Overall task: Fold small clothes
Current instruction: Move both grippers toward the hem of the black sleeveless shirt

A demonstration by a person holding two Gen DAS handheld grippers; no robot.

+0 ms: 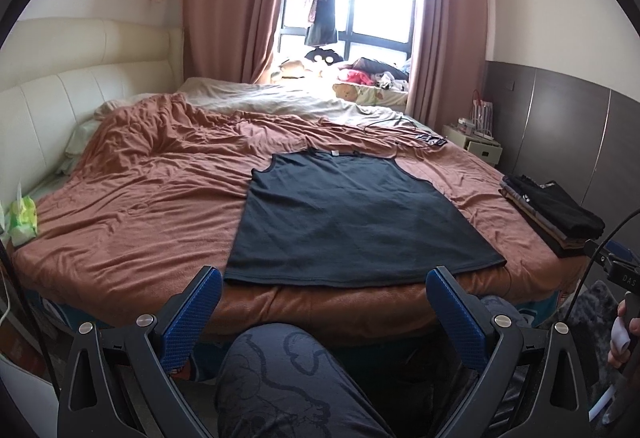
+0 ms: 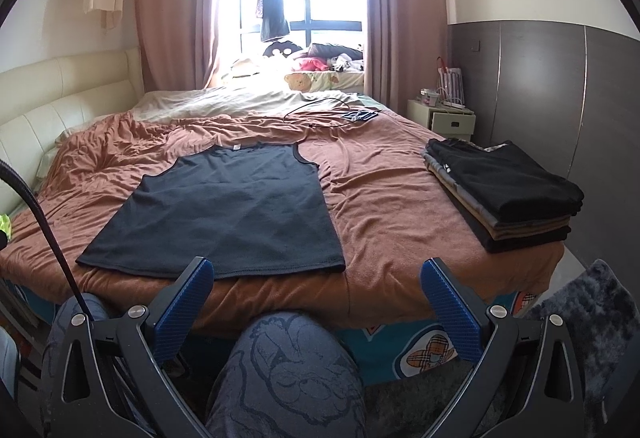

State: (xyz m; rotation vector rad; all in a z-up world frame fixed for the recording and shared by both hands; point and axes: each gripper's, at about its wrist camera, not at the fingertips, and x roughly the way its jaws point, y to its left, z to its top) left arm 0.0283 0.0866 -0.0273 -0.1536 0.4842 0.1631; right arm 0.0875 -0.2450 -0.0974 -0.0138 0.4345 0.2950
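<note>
A dark sleeveless top (image 1: 352,218) lies spread flat on the brown bed cover (image 1: 140,206), hem toward me, neck toward the window. It also shows in the right wrist view (image 2: 228,210). My left gripper (image 1: 324,278) is open and empty, held back from the bed's near edge, in front of the hem. My right gripper (image 2: 316,270) is open and empty, also short of the bed edge, to the right of the top's hem.
A stack of folded clothes (image 2: 508,186) sits on the bed's right edge. A cable and a dark device (image 2: 360,115) lie farther back. A nightstand (image 2: 448,118) stands at the far right. My knee (image 2: 292,358) is below the grippers. A grey rug (image 2: 592,318) lies on the floor.
</note>
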